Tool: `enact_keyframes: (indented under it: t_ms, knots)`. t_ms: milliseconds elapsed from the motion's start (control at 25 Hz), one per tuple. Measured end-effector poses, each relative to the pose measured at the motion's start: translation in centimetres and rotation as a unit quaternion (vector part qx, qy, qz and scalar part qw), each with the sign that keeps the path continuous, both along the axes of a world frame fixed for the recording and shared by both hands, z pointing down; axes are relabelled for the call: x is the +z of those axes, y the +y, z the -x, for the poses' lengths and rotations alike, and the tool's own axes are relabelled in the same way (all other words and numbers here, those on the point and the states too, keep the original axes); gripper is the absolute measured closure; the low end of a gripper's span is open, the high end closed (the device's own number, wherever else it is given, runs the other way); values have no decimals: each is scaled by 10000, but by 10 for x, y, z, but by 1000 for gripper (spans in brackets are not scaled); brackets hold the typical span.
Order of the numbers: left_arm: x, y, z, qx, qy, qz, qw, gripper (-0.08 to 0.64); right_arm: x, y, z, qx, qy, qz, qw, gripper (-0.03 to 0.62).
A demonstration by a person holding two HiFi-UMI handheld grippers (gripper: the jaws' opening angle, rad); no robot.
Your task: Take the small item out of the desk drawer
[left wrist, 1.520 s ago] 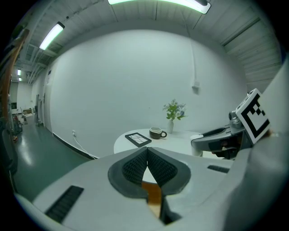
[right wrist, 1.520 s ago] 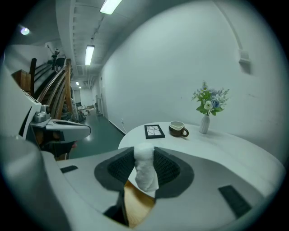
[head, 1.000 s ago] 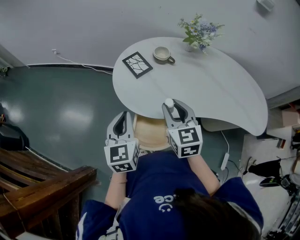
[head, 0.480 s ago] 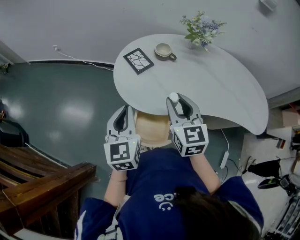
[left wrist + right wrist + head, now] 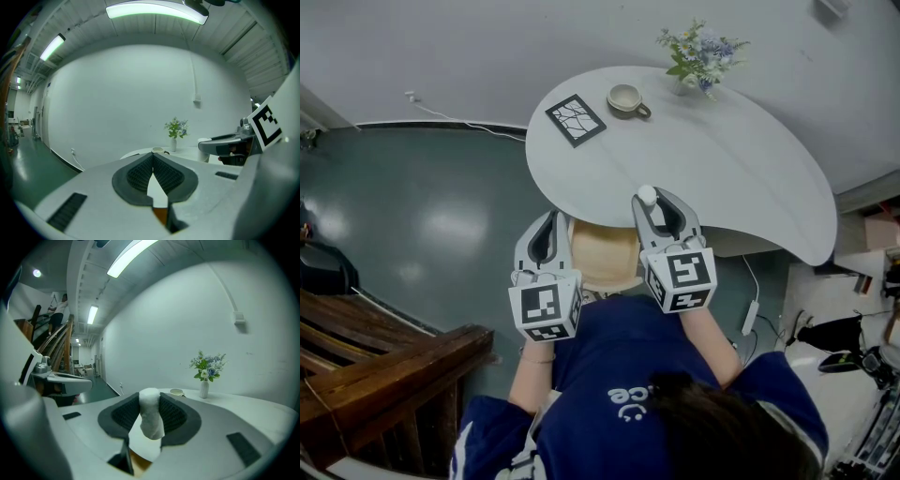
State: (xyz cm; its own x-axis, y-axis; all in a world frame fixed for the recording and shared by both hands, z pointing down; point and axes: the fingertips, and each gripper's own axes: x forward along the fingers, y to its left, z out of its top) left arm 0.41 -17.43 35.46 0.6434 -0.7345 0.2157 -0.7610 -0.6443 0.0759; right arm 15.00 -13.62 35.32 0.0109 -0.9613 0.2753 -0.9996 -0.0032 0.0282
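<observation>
While the right gripper's (image 5: 651, 201) jaws pinch the small white cylinder (image 5: 150, 417) upright, it sits above the white rounded worktop's (image 5: 722, 178) near edge, just beyond the open pale wooden drawer (image 5: 602, 258). Left gripper (image 5: 153, 157), jaws closed and empty, hovers beside that drawer.

A cup (image 5: 625, 98) sits between a black patterned square (image 5: 576, 120) and a vase of flowers (image 5: 696, 58).

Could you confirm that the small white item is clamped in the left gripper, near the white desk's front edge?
Not quite: the small white item is clamped in the right gripper, not the left gripper, as the right gripper view shows. It is indeed near the white desk's front edge.
</observation>
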Motion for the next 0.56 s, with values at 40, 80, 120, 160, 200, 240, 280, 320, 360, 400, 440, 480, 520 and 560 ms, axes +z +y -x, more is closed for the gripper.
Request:
enact_keyframes:
  t_ms: [40, 80, 120, 160, 200, 240, 280, 320, 360, 400, 440, 480, 520, 560]
  knots:
    - [-1, 1, 0, 0, 9, -9, 10000, 555, 0, 1, 0, -3, 0, -2, 10000, 456]
    - [-1, 1, 1, -1, 11, -18, 10000, 555, 0, 1, 1, -5, 5, -5, 10000, 456]
    - [-1, 2, 2, -4, 8, -24, 10000, 555, 0, 2, 1, -8, 13, -9, 10000, 456]
    - [-1, 2, 2, -11, 1, -25, 10000, 555, 0, 2, 2, -12, 22, -15, 10000, 456]
    - [-1, 2, 4, -20, -8, -22, 10000, 555, 0, 3, 3, -17, 28, -20, 10000, 456]
    - [0, 2, 5, -31, -17, -14, 10000, 555, 0, 3, 3, -21, 32, -25, 10000, 456]
    - [1, 3, 6, -39, -21, -6, 10000, 555, 0, 3, 4, -26, 34, -32, 10000, 456]
    - [1, 3, 6, -41, -19, -3, 10000, 555, 0, 4, 5, -29, 41, -41, 10000, 456]
    - [1, 4, 7, -39, -13, -5, 10000, 555, 0, 4, 6, -31, 53, -53, 10000, 456]
    - [1, 4, 8, -37, -7, -9, 10000, 555, -1, 5, 6, -33, 70, -66, 9999, 456]
    - [1, 5, 8, -36, -2, -13, 10000, 555, -1, 5, 7, -34, 89, -79, 9999, 456]
    - [0, 5, 8, -35, 1, -17, 10000, 555, -2, 6, 7, -36, 106, -91, 9999, 456]
    - [0, 5, 9, -35, 2, -20, 10000, 555, -2, 6, 8, -38, 121, -103, 9999, 456]
    - [0, 6, 9, -34, 3, -24, 10000, 555, -3, 7, 8, -40, 135, -115, 9998, 456]
